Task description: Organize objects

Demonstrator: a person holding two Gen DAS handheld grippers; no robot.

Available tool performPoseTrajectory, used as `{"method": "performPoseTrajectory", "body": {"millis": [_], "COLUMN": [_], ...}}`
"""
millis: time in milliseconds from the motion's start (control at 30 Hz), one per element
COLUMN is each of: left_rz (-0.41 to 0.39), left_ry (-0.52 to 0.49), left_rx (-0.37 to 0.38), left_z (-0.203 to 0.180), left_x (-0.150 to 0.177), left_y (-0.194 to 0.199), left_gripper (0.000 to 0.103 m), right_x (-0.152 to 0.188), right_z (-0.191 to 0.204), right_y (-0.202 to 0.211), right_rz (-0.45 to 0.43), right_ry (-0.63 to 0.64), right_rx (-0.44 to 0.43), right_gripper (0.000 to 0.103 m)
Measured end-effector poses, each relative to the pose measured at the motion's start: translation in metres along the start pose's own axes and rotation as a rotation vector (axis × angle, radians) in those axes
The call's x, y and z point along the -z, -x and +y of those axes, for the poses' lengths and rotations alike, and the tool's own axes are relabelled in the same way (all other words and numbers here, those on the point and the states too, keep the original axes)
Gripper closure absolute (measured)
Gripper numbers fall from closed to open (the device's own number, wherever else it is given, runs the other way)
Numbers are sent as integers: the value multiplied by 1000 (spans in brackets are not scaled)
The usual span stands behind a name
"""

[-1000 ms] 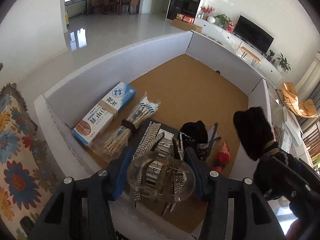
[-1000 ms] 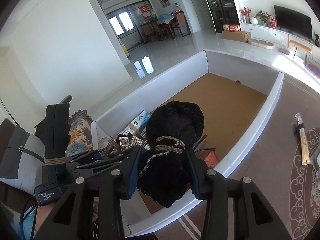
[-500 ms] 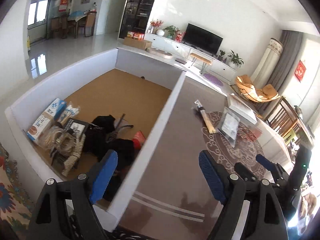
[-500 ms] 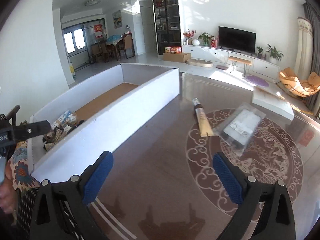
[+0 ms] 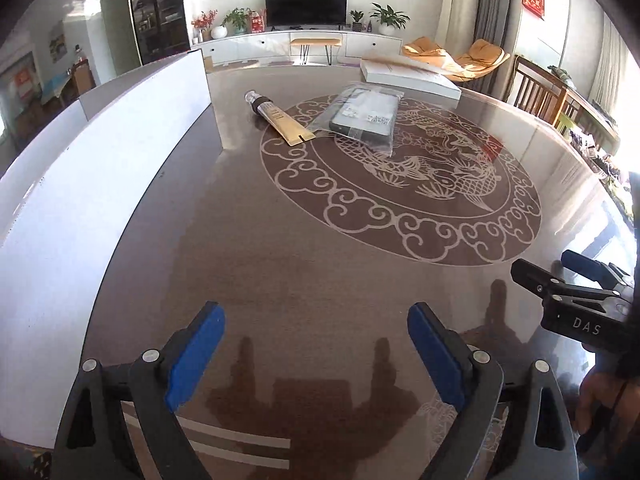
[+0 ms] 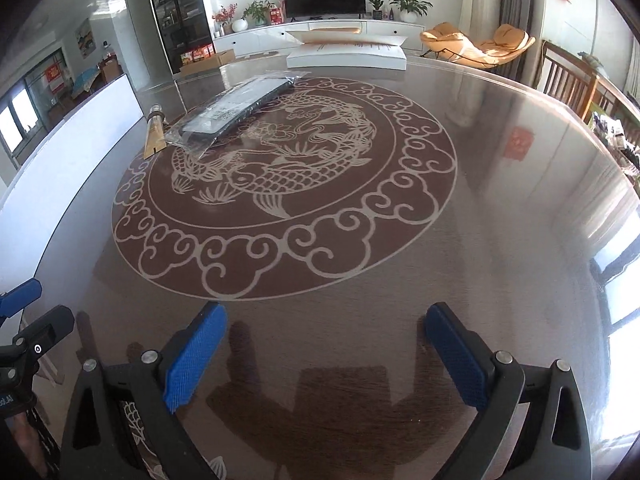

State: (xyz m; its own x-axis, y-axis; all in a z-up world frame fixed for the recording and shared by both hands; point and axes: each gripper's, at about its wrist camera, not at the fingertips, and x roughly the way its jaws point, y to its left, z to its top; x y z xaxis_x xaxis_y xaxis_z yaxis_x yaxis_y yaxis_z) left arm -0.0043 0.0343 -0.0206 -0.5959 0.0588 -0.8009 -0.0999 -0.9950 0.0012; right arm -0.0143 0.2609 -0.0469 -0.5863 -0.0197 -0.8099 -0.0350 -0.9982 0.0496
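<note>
While both grippers [image 5: 316, 354] [image 6: 326, 354] gape empty, the gold tube [image 5: 280, 119] lies diagonally, cap far-left.

a glossy brown table [image 6: 500, 184] with a pale fish-and-cloud medallion [image 6: 280, 188] at its middle fills the foreground, sunlight glaring along its right edge. beyond its far edge a white wall carries a dark television [image 5: 306, 0] over a long white low cabinet [image 5: 360, 42] lined with potted plants [image 5: 388, 16], and a tall dark glass-front cabinet [image 6: 176, 12] stands at the left. orange lounge chairs [image 6: 480, 46] sit by grey curtains [image 5: 486, 8] at the right, with wooden chair backs [image 5: 536, 88] near the table's right edge.
</note>
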Motion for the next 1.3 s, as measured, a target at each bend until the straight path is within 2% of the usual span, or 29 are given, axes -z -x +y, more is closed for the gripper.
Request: {"method": "performPoseTrajectory", "body": {"millis": [67, 133, 367, 467, 1167, 1300], "left_rz": [13, 58, 43, 49, 49, 51], "left_ry": [18, 54, 84, 97, 101, 128], "left_rx": [-36, -30, -65, -76, -77, -93], "left_z": [9, 17, 23, 25, 26, 32], "left_x": [5, 7, 8, 7, 7, 7], "left_y": [-9, -19, -21, -24, -25, -25], "left_gripper": [10, 10, 8, 0, 0, 0], "right_x": [1, 1, 4, 3, 3, 3], "right_z": [6, 10, 9, 10, 10, 10], "right_y": [-1, -3, -7, -7, -8, -8], "right_rz": [2, 11, 16, 15, 16, 16], "right_ry": [17, 36, 34, 33, 33, 33], "right_rx": [19, 44, 49, 50, 49, 49], "right_gripper": [2, 2, 0, 0, 0, 0]}}
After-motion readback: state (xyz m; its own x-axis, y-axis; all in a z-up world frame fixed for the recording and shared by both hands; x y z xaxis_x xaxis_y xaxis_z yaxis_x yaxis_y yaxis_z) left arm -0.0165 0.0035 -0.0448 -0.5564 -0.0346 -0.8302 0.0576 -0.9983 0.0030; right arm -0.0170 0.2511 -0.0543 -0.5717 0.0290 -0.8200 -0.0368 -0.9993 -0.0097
